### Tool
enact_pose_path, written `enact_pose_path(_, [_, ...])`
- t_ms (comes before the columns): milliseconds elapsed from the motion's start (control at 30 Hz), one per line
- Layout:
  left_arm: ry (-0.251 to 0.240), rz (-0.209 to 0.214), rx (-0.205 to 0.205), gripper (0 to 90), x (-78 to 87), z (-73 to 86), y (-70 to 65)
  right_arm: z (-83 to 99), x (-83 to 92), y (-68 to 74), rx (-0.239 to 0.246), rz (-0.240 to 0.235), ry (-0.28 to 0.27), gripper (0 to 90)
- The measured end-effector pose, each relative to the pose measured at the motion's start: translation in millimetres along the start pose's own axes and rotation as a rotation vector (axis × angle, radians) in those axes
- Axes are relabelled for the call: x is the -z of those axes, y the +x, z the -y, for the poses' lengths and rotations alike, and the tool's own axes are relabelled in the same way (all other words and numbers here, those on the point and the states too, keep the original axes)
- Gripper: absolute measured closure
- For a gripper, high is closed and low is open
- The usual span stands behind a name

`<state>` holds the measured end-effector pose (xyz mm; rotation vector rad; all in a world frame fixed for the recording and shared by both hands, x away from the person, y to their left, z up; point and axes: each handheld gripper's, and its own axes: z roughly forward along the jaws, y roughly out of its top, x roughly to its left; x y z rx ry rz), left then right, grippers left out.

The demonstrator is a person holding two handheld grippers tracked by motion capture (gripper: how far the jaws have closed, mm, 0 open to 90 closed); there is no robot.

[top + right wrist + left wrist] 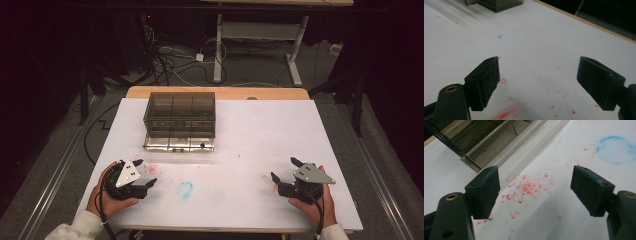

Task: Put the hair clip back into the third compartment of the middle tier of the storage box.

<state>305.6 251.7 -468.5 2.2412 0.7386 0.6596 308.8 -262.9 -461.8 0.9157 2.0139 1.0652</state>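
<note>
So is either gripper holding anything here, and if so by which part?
Nothing is held. The left gripper and right gripper both have their jaws spread wide over the white table, with bare stained surface between them. The smoky plastic box sits untouched farther back.

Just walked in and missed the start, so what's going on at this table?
A person holds the left gripper and the right gripper low over the white table, jaws spread and holding nothing. A smoky transparent compartment box sits at the far side with its bottom drawer pulled out. Red specks and a blue ring stain mark the surface.
</note>
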Motion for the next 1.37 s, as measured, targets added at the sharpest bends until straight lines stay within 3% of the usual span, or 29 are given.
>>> enact_pose_path(333, [0.001, -0.001, 0.004, 22.5, -1.8, -0.1, 0.6, -7.3, 8.2, -0.5, -0.002, 0.012, -0.035, 18.9])
enact_pose_path(1367, [0.014, 0.011, 0.0, 22.5, -4.7, -0.7, 1.0, -10.6, 12.6, 0.0, 0.012, 0.026, -0.041, 18.6])
